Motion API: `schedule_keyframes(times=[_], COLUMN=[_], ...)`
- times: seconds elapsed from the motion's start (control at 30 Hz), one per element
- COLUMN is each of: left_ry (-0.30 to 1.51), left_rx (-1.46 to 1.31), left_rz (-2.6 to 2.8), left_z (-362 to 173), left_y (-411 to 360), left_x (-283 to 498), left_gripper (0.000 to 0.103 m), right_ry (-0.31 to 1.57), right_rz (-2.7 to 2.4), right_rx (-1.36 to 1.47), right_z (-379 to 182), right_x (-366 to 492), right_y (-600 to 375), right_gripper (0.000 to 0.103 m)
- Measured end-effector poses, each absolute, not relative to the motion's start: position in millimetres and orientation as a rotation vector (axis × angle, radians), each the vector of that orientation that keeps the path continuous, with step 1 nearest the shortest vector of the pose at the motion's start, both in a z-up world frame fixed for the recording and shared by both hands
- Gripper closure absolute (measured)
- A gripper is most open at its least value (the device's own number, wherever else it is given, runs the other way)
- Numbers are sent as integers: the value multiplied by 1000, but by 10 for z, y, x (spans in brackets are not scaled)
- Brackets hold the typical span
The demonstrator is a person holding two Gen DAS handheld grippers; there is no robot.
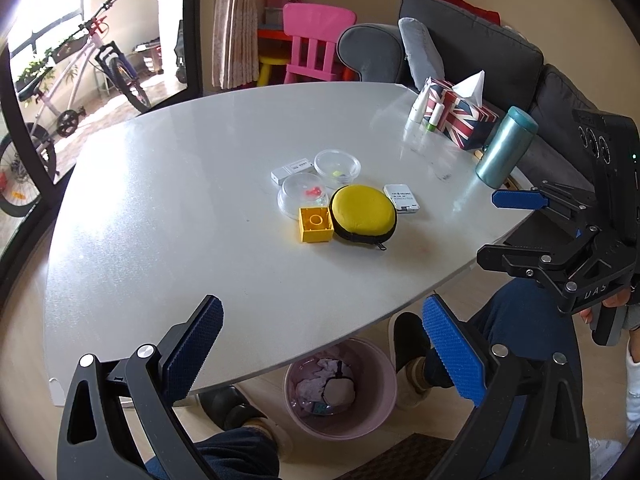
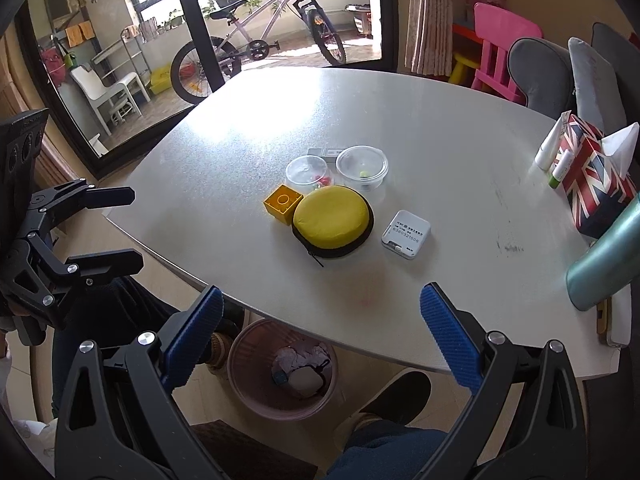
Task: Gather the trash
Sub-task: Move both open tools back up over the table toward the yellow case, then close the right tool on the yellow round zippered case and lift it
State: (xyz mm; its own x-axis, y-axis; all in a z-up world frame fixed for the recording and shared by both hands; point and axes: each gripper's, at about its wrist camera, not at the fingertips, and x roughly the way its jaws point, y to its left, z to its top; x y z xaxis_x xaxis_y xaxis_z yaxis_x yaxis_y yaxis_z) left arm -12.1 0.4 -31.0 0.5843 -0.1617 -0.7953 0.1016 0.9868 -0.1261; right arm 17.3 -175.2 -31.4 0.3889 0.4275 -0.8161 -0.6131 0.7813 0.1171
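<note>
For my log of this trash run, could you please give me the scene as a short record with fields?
left gripper: open, empty
right gripper: open, empty
bin: pink, on the floor under the table edge, holds crumpled paper
table centre: yellow pouch, yellow brick, two clear tubs
right edge: flag tissue box, teal bottle

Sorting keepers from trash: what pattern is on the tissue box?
A Union Jack flag print, red, white and blue, on the tissue box; clearest in the right wrist view.

Daylight pours through a black-framed glass door (image 2: 280,20), glaring off the pale grey tabletop (image 2: 248,120). A white bicycle (image 2: 260,40) stands outside. A pink plastic child's chair (image 1: 316,46) and dark grey fabric sofa (image 1: 472,40) stand on beige flooring (image 2: 216,400).
</note>
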Motion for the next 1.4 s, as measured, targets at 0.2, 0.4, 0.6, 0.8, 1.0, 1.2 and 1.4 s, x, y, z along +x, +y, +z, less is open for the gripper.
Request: schedule_keyframes(times=[0.2, 0.4, 0.6, 0.8, 1.0, 1.2, 1.4], left_ry=[938, 936, 942, 952, 966, 974, 979], left_rx=[-69, -67, -63, -60, -72, -87, -95], left_rz=[-136, -130, -116, -114, -105, -105, -103], left_z=[-334, -368, -369, -399, -467, -513, -551], left_y=[83, 155, 223, 273, 322, 363, 390], left_x=[14, 127, 245, 365, 443, 482, 502], left_gripper=[7, 7, 7, 7, 7, 7, 7], right_ry=[981, 1012, 1051, 1101, 1127, 1149, 1161], right_rz=[672, 686, 703, 722, 743, 761, 774], right_rx=[-248, -264, -291, -298, -334, -360, -370], right_z=[-373, -493, -651, -828, -942, -1039, -1130], right_x=[364, 564, 722, 862, 947, 1040, 1096], right_y=[-1637, -1534, -1405, -1293, -1174, -1029, -936], right_gripper=[6, 6, 6, 6, 6, 6, 6])
